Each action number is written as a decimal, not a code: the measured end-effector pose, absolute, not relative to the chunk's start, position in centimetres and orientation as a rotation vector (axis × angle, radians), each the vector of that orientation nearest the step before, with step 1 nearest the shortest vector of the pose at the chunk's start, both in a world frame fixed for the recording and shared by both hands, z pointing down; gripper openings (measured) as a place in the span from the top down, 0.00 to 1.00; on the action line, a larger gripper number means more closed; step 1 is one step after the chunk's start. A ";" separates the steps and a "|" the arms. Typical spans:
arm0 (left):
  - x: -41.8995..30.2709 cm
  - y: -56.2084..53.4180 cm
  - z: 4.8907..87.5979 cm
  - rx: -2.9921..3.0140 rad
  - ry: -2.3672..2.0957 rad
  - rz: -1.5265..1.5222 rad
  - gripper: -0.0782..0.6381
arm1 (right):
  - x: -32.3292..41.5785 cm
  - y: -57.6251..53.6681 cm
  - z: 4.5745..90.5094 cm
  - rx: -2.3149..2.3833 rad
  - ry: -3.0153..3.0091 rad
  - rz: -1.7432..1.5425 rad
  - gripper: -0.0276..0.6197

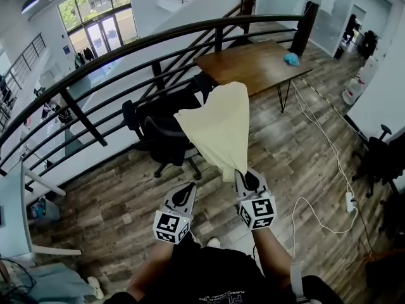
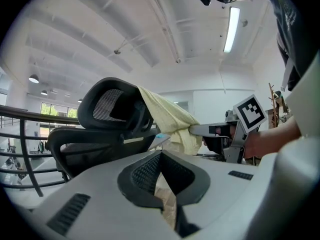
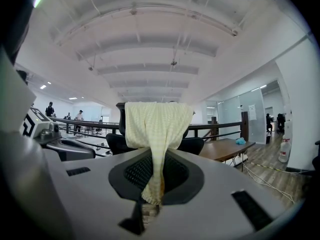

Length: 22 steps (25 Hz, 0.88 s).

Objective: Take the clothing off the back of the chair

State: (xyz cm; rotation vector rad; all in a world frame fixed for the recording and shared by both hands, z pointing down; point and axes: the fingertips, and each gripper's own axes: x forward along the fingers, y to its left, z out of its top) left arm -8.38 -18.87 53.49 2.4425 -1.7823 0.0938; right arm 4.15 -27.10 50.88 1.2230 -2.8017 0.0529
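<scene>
L claw (image 2: 168,213) jaws together, empty. Ahead: black chair (image 2: 107,115) w/ yellow cloth (image 2: 169,120) draped over it; ahead-right, R claw (image 2: 194,130) pinches the cloth.

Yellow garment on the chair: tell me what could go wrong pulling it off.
The right gripper pinches only a bunched end of the garment; it could slip out. The far end hangs over the headrest of the chair, so it may snag and tug the chair along. The left gripper holds nothing.
</scene>
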 end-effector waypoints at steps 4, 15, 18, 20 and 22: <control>-7.8 -18.5 53.5 2.452 -1.775 0.093 0.88 | 5.2 -26.2 51.0 1.244 -2.789 0.046 0.89; -7.2 -16.2 53.7 2.418 -1.803 0.087 0.88 | 7.0 -23.9 51.6 1.235 -2.777 0.041 0.89; -6.8 -15.7 53.8 2.415 -1.801 0.097 0.88 | 7.6 -23.3 51.9 1.241 -2.769 0.045 0.89; -6.7 -15.3 53.8 2.414 -1.794 0.101 0.88 | 8.1 -22.9 51.9 1.253 -2.760 0.047 0.89; -6.6 -15.0 53.9 2.418 -1.783 0.111 0.88 | 8.3 -22.4 51.9 1.264 -2.751 0.045 0.89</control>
